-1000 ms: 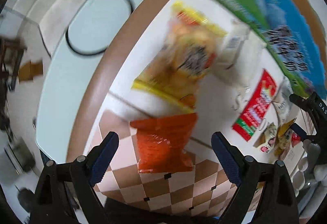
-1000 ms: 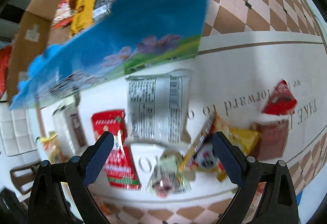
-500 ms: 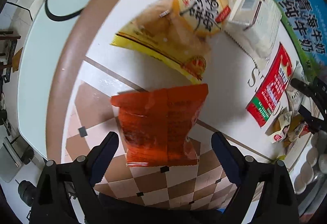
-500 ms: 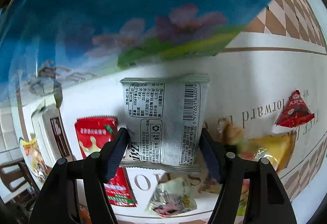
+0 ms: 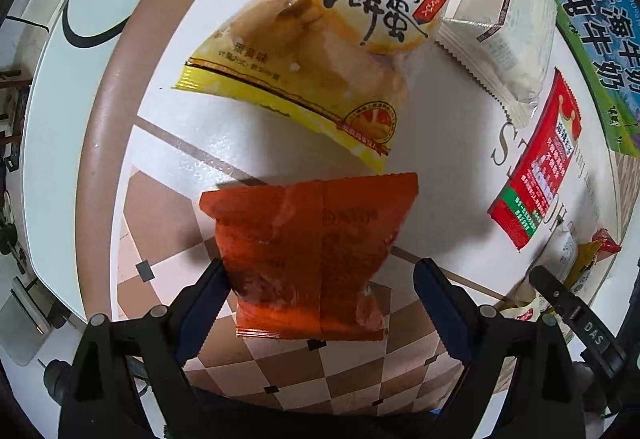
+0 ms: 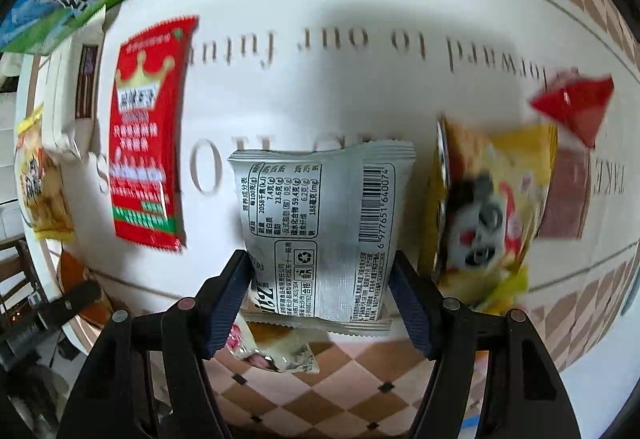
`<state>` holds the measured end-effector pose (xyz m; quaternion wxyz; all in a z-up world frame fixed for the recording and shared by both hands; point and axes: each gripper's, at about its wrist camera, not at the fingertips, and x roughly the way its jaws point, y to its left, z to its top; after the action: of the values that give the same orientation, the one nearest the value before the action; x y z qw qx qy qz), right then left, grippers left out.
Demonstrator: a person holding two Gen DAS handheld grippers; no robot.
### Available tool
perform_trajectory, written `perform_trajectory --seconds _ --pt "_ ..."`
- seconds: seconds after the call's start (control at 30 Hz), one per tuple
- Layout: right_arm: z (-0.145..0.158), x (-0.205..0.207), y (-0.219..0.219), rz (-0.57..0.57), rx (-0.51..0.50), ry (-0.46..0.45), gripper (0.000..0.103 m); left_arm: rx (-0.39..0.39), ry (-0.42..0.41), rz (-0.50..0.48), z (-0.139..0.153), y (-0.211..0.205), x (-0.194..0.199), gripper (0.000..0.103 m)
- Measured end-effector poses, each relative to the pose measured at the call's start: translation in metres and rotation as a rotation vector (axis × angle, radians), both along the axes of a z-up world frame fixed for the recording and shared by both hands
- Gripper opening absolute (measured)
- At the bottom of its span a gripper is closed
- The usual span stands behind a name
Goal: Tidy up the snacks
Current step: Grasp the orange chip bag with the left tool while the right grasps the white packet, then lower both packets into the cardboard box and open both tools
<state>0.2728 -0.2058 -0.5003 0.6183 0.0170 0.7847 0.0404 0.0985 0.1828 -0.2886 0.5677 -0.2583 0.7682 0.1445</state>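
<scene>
The right gripper point(image 6: 320, 299) has a silver snack packet point(image 6: 320, 231) between its pads at lower centre, the jaws easing apart though both pads touch it. The left gripper point(image 5: 320, 299) stands wide open around an orange packet point(image 5: 308, 259) lying on the tablecloth point(image 5: 440, 159), lower centre, its left pad touching.

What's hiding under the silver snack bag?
Beneath the silver snack bag, held in the right gripper, a small pale wrapped snack pokes out on the tablecloth. The part of it behind the bag is hidden.
</scene>
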Motion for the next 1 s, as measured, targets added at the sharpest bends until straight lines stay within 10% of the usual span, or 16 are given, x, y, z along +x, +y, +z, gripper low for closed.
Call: perform_trajectory --seconds 0.27,0.6,1.0 --pt "-0.013 0.012 0.015 -0.047 -0.037 -0.003 0.085 0.109 -0.043 -0.064 0.003 -0.005 0.005 0.055" --pt "0.000 -0.014 0.029 -0.045 0.001 -0.054 0.073 0.127 -0.084 -0.109 0.012 -0.019 0.010 0.039" --pt "0.128 -0.008 0.022 -0.045 0.169 -0.245 0.073 0.078 -0.331 -0.249 0.134 -0.067 0.063 0.039"
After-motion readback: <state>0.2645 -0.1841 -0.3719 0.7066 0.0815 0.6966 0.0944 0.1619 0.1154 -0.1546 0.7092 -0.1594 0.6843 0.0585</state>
